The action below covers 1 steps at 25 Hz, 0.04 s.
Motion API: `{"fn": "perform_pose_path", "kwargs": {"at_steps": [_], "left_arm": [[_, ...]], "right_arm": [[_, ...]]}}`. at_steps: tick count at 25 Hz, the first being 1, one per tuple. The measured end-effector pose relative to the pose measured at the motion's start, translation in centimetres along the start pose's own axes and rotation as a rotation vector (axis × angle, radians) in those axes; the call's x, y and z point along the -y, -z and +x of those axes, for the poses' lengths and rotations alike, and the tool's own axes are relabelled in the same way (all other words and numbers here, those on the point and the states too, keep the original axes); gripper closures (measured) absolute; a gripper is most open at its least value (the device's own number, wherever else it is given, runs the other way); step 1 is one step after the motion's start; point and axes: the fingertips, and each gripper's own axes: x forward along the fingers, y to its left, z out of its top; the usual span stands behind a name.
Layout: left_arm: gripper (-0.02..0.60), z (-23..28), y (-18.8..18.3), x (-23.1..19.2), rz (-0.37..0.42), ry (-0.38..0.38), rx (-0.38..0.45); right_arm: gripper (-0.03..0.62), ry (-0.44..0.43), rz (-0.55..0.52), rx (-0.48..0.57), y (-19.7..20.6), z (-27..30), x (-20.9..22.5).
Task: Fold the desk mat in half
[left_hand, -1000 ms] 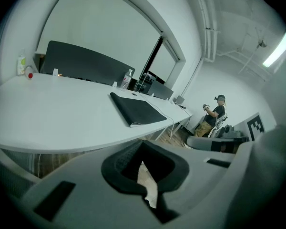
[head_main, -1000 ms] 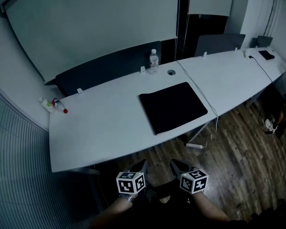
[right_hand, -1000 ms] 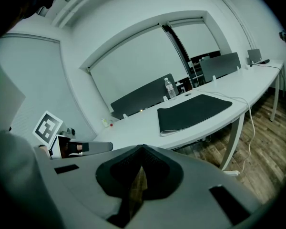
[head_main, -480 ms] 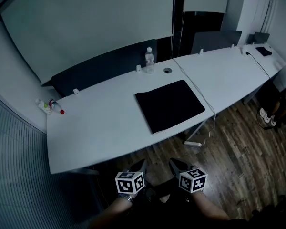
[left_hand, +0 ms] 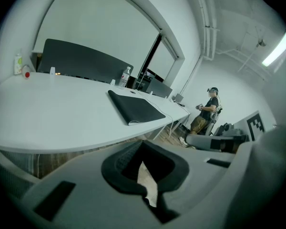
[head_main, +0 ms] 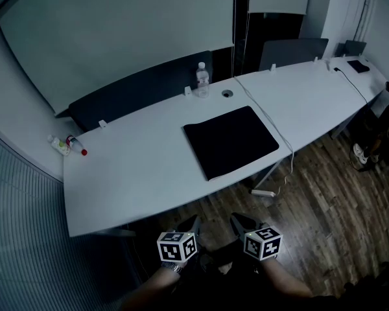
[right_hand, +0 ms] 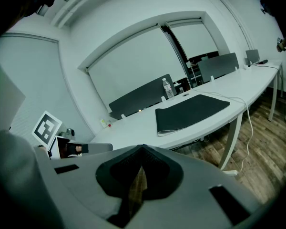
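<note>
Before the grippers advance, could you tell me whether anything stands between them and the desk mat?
Nothing visible does: only bare desk separates the left gripper and right gripper from the desk mat. A white cable runs beside its right edge.

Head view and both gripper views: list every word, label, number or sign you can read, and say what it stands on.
No text can be read in any view.
Water bottle: label too small to read.
Two small bottles: print too small to read.
Marker cubes: black-and-white square patterns only, no words or numbers.
</note>
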Motion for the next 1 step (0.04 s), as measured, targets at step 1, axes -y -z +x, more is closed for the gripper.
{"fn": "perform_pose_path", "kwargs": {"at_steps": [1], "left_arm": [[0.577, 0.00, -0.05, -0.04, 0.000, 0.000, 0.000]], "right_arm": [[0.572, 0.001, 0.000, 0.000, -0.06, 0.04, -0.02]]}}
